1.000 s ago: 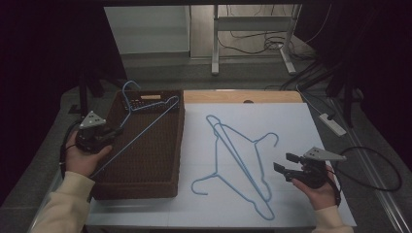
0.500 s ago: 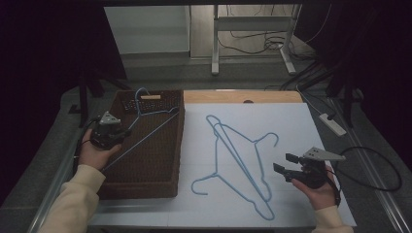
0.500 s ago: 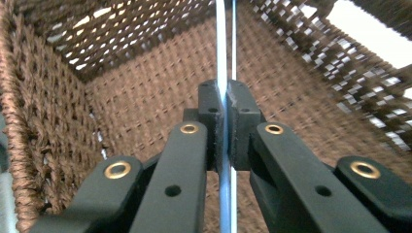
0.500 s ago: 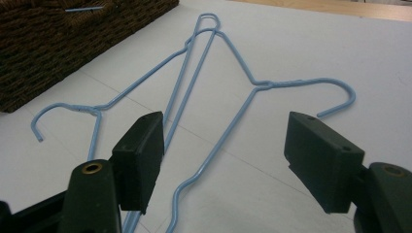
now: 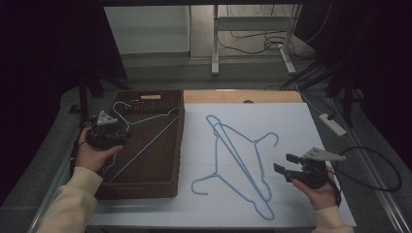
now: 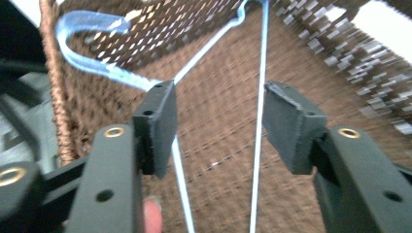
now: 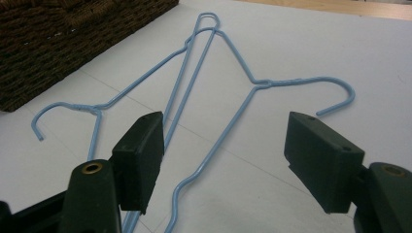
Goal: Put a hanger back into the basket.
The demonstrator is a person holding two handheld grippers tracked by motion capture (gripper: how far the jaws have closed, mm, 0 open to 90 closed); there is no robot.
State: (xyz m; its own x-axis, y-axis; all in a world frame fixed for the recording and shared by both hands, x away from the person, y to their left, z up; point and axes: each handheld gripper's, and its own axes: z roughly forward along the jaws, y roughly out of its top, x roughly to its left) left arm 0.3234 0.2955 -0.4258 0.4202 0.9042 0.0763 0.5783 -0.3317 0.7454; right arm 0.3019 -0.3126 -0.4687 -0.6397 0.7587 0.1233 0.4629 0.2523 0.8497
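**Inspector:** Basket (image 5: 145, 182) first. Where did it stand, and what lay in it?

**Onlooker:** It sat on the left part of the table, a brown woven basket hard against the white sheet (image 5: 291, 126). One blue wire hanger (image 5: 145, 124) lay inside it, hook toward the far left corner, its long bar running slantwise across the floor of the basket.

**Inspector:** And the left gripper (image 5: 108, 132)?

**Onlooker:** It was held over the basket's left edge, above the hanger's neck. Its jaws had just been opening and stood apart. In the left gripper view the gripper (image 6: 218, 119) had two of the hanger's wires (image 6: 260, 97) running through the gap, yet neither pad pressed on them. The hanger was loose, not gripped.

**Inspector:** The right gripper (image 5: 287, 164)?

**Onlooker:** It was low over the sheet's right part, pointing left toward the hangers there. Its jaws were wide apart with nothing clamped. In the right gripper view the gripper (image 7: 223, 160) looked along the sheet, and the wires passed beyond and beneath the left jaw without contact that I could confirm.

**Inspector:** What lay on the sheet?

**Onlooker:** Two more blue hangers (image 5: 238, 160), crossed one over the other at mid-sheet. One hook (image 5: 272, 138) curled to the right, the other (image 5: 198, 184) to the near left. Both lay flat, apart from the basket.
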